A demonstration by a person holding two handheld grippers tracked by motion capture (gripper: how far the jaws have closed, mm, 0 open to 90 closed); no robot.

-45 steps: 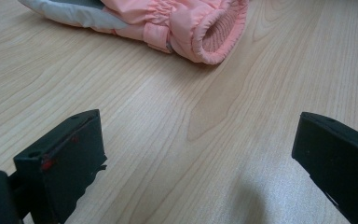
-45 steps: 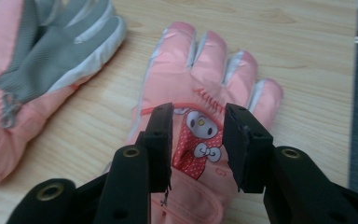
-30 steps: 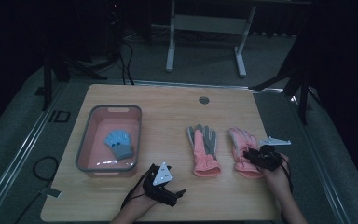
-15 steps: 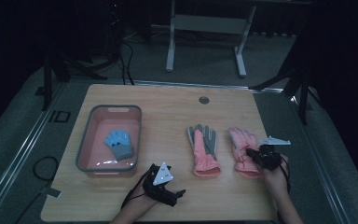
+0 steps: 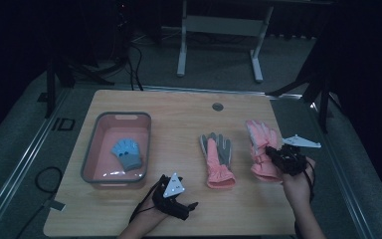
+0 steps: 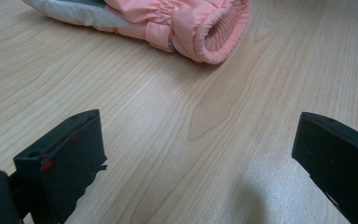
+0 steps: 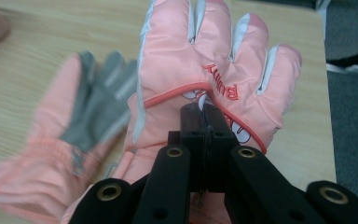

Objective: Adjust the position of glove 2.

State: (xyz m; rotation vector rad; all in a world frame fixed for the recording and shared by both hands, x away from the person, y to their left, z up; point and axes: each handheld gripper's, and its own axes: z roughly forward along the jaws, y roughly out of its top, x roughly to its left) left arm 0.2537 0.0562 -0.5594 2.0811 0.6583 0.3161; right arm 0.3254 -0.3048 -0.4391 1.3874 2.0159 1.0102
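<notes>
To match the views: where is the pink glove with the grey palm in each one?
High view: pink glove with the grey palm, table centre.
Left gripper view: top, cuff toward camera.
Right gripper view: left, blurred.
Shared landmark: the wooden table.

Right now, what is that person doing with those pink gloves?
A person is working at a wooden table. The right hand-held gripper is shut on the back of one pink ski glove, raised off the table. The other pink glove lies palm-up nearby. The left hand-held gripper rests open. A small blue glove lies in the pink tub.
</notes>
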